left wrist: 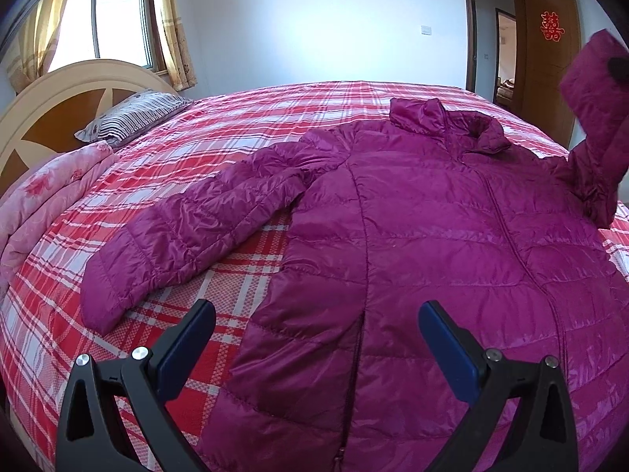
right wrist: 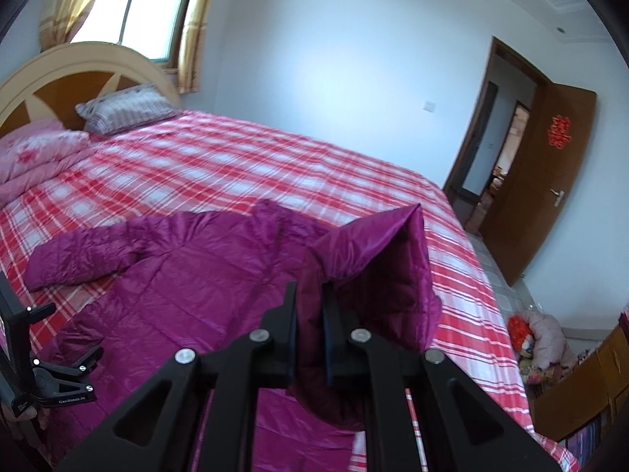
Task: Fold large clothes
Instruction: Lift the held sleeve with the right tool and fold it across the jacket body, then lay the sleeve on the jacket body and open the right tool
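magenta quilted jacket (left wrist: 432, 236); red-white plaid bedspread (left wrist: 243, 118); striped pillow (left wrist: 129, 116).

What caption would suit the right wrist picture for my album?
Right gripper clamps the purple jacket's raised sleeve above the plaid bed.

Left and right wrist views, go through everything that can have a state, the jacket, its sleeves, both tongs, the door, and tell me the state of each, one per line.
Jacket: spread flat on the bed, zipped closed.
Far sleeve: lying flat on the bedspread, not folded.
Near sleeve: lifted off the bed, pinched at the cuff.
Right tongs: shut on the near sleeve.
Left tongs: open, nothing between them, over the jacket hem.
Door: open.
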{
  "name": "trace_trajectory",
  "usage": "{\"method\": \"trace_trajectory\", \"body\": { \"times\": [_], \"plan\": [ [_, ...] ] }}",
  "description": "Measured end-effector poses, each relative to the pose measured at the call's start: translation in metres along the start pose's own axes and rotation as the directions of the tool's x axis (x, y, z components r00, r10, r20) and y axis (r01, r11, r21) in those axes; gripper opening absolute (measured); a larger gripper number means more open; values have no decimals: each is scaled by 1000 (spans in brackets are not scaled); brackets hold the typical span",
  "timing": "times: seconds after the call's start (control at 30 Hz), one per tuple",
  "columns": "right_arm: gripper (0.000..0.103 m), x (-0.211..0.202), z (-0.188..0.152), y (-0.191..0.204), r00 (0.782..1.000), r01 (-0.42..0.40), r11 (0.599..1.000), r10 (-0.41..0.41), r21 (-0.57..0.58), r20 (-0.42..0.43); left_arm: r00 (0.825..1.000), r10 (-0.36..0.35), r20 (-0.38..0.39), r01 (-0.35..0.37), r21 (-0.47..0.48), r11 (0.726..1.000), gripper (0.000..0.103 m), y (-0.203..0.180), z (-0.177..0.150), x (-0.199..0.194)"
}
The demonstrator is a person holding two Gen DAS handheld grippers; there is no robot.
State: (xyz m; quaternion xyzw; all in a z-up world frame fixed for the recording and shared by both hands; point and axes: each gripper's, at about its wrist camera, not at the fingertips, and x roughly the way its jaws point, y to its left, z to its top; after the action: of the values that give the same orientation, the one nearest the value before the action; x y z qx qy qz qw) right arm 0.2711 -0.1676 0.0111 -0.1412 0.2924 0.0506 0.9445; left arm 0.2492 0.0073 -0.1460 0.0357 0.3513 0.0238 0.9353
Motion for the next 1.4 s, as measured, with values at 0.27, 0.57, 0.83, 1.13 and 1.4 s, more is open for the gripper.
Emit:
{"method": "trace_trajectory", "body": {
  "times": [0.27, 0.57, 0.83, 1.13, 1.4],
  "plan": [
    [12, 67, -18, 67, 987, -128, 992, 127, -4, -95, 999, 40, -4, -40, -13, 999, 102, 19, -1, -1],
    [50, 126, -49, 133, 940, -286, 958, 287, 34, -182, 993, 118, 5, -118, -33, 992, 102, 42, 5, -10],
    [87, 78, -49, 119, 889, -435, 893, 446, 113, -101, 984, 176, 27, -171, -124, 977, 102, 62, 23, -19],
    [99, 23, -36, 61, 882, -470, 860, 464, 201, 77, 989, 141, 43, -138, -81, 987, 102, 35, 37, -22],
    [71, 111, -65, -3, 988, -42, 934, 92, 355, -124, 992, 67, 111, -72, 41, 997, 102, -29, 62, -19]
  ]
}}
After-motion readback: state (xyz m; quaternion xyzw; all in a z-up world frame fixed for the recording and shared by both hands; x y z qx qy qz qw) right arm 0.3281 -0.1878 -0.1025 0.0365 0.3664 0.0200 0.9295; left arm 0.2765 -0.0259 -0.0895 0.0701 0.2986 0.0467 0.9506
